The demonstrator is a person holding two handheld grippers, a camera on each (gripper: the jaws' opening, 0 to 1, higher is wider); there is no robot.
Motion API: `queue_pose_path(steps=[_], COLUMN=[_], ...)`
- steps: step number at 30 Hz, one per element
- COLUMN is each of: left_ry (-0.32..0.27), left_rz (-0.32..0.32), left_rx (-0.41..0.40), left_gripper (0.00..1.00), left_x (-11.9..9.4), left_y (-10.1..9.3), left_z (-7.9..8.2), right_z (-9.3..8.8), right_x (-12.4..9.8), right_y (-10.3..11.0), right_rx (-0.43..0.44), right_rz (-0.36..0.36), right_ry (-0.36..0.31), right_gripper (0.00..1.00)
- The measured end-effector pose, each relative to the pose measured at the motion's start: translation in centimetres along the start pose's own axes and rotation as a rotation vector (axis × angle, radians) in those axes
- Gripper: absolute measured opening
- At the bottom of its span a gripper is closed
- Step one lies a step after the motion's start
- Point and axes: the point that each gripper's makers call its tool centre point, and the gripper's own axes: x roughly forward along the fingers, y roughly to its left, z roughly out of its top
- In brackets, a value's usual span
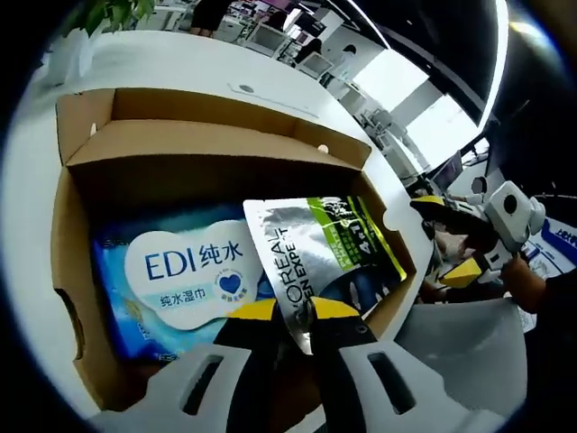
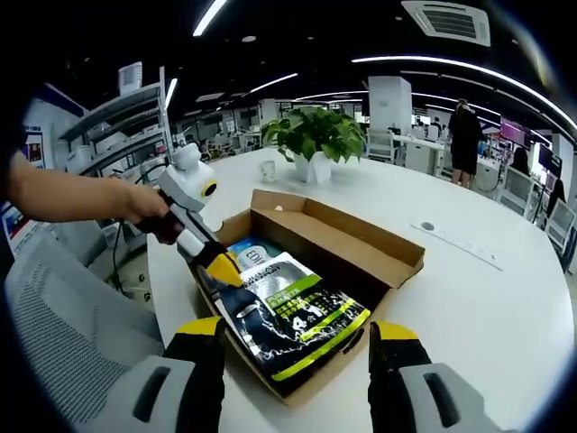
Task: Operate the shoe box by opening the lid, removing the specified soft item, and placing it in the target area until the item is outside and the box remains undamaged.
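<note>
Two hand-held grippers work at the open box (image 2: 347,239) on the white tabletop (image 2: 469,298): the left (image 1: 293,311) is clamped on the silver pouch (image 1: 315,257) lying tilted over the wipes (image 1: 176,275) inside, the right (image 2: 293,338) hovers spread apart nearby, before a plant (image 2: 314,135).

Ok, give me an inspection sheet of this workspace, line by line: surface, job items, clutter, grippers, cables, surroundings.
Surface: white round table, mostly bare.
Job's things: cardboard shoe box open, lid folded back; silver and green sachet lifted at one corner, rest lying across the box; blue wet wipes pack inside.
Clutter: potted plant; small cup.
Grippers: left hand-held gripper shut on the sachet's corner; right hand-held gripper open, holding nothing.
Cables: nothing seen on the table.
Surroundings: grey chair, shelving, office desks, a person standing far back.
</note>
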Motion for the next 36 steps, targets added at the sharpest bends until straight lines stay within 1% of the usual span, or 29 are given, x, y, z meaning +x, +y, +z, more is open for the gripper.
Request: queue_pose_path(steps=[2,3,6,12,21,24,31,36], left_ry=[-0.01,-0.013,-0.018,-0.043,-0.081,-0.084,-0.102,-0.109], left_rz=[-0.006,-0.007,0.009,0.008,-0.001,0.011,0.003,0.006], left_rx=[0.022,0.023,0.048,0.023,-0.007,0.008,0.021,0.031], left_gripper=[0.02,0.0,0.0,0.0,0.0,0.0,0.0,0.0], left_x=[-0.3,-0.3,-0.4,-0.8,-1.9,-2.2,-2.8,-3.0], left_y=[-0.2,-0.2,-0.3,-0.3,-1.0,-1.1,-1.9,-2.4], left_z=[0.2,0.2,0.3,0.9,2.3,2.8,4.1,4.6], right_z=[-0.2,-0.2,-0.3,-0.2,0.2,0.2,0.4,0.6], right_x=[0.1,0.1,0.3,0.6,1.2,1.6,2.2,2.9], right_y=[0.1,0.2,0.4,0.7,1.1,1.4,2.0,2.4], right_rx=[-0.016,-0.021,-0.033,-0.049,-0.07,-0.074,-0.085,-0.096], right_rz=[0.002,0.002,0.009,0.017,0.03,0.037,0.048,0.048], right_ry=[0.006,0.009,0.014,0.018,0.014,0.017,0.018,0.018], right_gripper=[0.63,0.63,0.63,0.64,0.64,0.64,0.63,0.62])
